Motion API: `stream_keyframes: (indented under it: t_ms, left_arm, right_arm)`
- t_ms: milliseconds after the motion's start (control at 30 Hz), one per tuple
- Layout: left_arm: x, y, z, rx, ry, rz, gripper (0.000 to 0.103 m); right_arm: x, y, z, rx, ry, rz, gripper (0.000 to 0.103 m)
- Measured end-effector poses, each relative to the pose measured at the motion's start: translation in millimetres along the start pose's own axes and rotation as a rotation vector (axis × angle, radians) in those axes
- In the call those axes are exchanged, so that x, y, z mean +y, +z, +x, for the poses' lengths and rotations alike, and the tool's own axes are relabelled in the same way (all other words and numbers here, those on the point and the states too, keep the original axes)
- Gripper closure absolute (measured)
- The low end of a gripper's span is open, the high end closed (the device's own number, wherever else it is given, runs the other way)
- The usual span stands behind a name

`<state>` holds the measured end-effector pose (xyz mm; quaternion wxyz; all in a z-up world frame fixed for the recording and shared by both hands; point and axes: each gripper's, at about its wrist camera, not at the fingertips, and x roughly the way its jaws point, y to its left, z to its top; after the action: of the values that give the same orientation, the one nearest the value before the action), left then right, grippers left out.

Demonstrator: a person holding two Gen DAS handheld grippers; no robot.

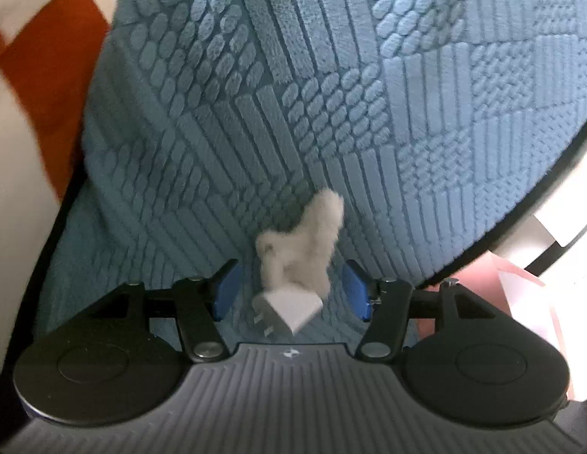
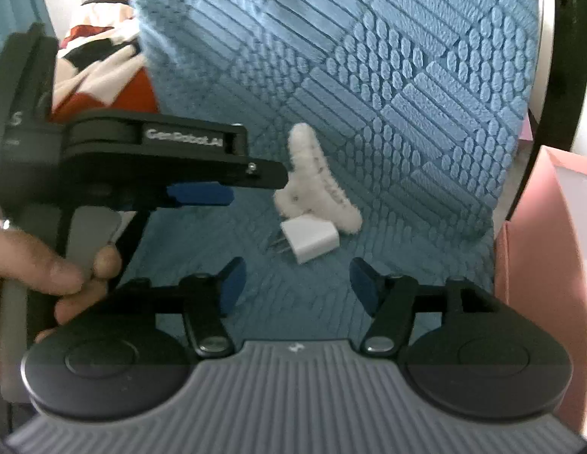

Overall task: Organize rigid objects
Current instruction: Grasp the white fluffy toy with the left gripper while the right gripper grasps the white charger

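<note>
- Left gripper with blue pads spread apart; gripping nothing, though the small white plastic wall charger lies between them, untouched on either side
- Right gripper likewise released and empty; charger just ahead of its tips
- Fluffy white fabric-covered hair claw touching the charger's far side; both on the textured blue carpet mat
- Pink box at the mat's right edge
- Hand gripping the left tool's handle

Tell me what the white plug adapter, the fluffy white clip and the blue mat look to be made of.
Plug adapter: hard, smooth white plastic with a slight sheen; its prongs look like grey metal. Fluffy clip: covered in white plush or fleece; the core is hidden. Blue mat: soft, matte textile with raised pile in embossed bars and ovals, probably microfibre.
</note>
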<state>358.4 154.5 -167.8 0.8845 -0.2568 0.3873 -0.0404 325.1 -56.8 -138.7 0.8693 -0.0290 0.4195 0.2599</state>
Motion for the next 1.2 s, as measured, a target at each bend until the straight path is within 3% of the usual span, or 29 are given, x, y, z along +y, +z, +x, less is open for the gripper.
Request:
stream_keyframes:
  t_ms: [267, 667, 800, 900, 1200]
  left_arm:
    - [5, 12, 30, 0.050, -0.024, 0.001, 0.038]
    - [-1, 17, 60, 0.095, -0.005, 0.030, 0.038]
    - [1, 20, 63, 0.099, -0.002, 0.019, 0.040]
    - [8, 18, 61, 0.101, -0.012, 0.004, 0.051]
    - [-6, 6, 56, 0.086, 0.007, 0.008, 0.054]
  right_arm:
    - [-17, 15, 54, 0.055, 0.027, 0.017, 0.039]
    - [-21, 15, 95, 0.105, 0.080, 0.032, 0.040]
    - [-21, 8, 101, 0.122, 0.067, 0.040, 0.049]
    - [-19, 8, 98, 0.133, 0.045, 0.027, 0.050]
    - [-15, -12, 70, 0.143, -0.016, -0.015, 0.050]
